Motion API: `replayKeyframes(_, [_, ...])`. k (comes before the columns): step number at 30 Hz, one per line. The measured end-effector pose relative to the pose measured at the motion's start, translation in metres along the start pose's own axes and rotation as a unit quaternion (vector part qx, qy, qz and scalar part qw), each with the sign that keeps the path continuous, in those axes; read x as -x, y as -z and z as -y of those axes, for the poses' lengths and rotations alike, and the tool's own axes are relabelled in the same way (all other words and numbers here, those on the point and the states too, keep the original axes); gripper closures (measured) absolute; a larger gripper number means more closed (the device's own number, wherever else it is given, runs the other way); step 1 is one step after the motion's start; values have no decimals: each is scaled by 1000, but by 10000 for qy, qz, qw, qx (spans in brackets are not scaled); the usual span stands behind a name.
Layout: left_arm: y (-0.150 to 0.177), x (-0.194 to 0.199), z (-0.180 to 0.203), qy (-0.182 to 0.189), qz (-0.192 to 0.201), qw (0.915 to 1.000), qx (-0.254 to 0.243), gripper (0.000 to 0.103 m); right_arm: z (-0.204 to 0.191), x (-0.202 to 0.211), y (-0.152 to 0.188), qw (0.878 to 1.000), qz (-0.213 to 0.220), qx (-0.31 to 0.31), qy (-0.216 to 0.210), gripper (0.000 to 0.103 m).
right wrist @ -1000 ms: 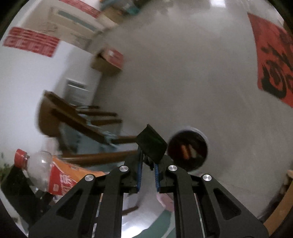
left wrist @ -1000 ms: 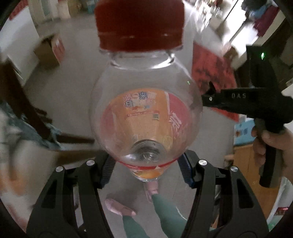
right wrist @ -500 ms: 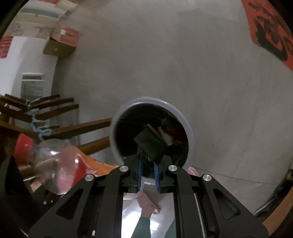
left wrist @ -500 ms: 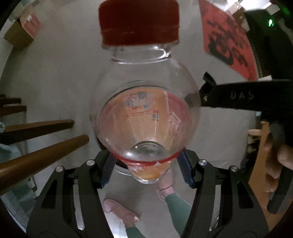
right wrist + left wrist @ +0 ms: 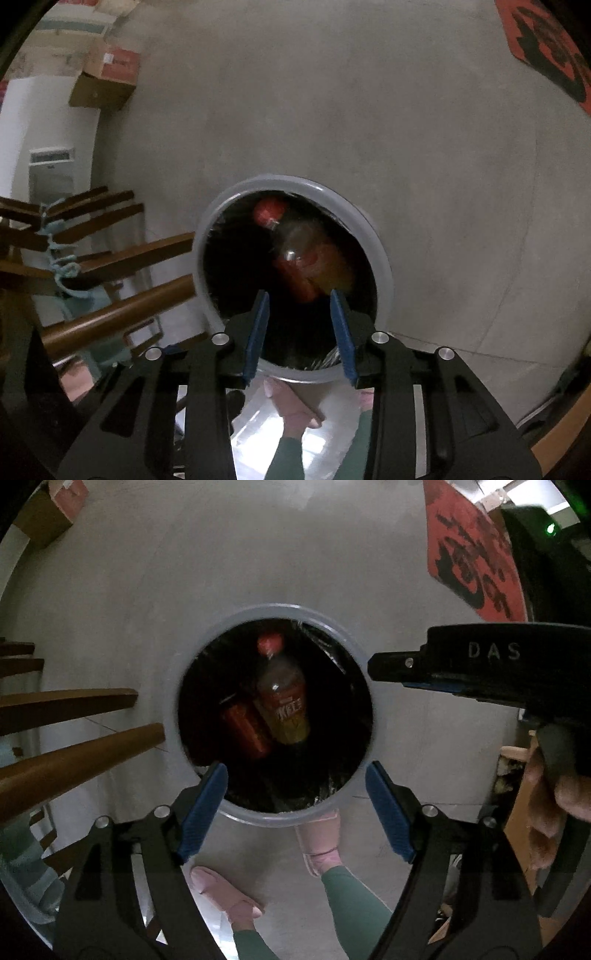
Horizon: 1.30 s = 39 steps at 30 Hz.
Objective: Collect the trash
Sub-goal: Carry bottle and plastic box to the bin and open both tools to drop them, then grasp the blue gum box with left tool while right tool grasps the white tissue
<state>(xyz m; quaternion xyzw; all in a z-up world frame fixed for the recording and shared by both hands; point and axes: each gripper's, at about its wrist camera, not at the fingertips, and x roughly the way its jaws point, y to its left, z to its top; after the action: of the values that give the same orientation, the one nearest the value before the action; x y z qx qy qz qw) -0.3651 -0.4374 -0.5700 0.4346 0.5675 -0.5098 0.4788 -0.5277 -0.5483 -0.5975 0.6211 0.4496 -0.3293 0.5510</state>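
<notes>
Grey concrete floor surrounds the round trash bin [image 5: 354, 797], where the red-capped plastic bottle [image 5: 284, 701] now lies after leaving the left gripper [image 5: 295, 805], whose empty jaws are opening like those of the right gripper [image 5: 299, 328], so both loads look delivered.

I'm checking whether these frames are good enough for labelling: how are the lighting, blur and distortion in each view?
Left wrist view: dim; the trash bin interior is nearly black, the bottle inside smeared but its label colours readable; strong fisheye bending at the edges. Right wrist view: the bottle is blurrier, a bright glare patch sits below the right gripper, and the floor is evenly lit.
</notes>
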Motion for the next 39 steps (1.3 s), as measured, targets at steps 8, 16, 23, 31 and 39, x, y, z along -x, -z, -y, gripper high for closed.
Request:
replayKeyframes(8, [12, 104, -1, 140, 594, 9977, 293, 28, -21, 91, 12, 9987, 350, 113, -362, 54])
replayKeyframes(16, [18, 273, 18, 246, 1473, 9885, 231, 28, -90, 247, 35, 9888, 654, 1102, -765, 31])
replayKeyframes(23, [74, 438, -13, 120, 2720, 9596, 706, 7, -203, 356, 70, 9588, 1110, 2402, -1034, 14])
replayKeyframes(31, [217, 540, -138, -1217, 3250, 9069, 2388, 7, -403, 366, 163, 8685, 512, 4617, -1727, 14])
replayKeyframes(39, [378, 530, -278, -1649, 2911, 8003, 4975, 7, -565, 286, 299, 7543, -180, 6348, -1666, 14])
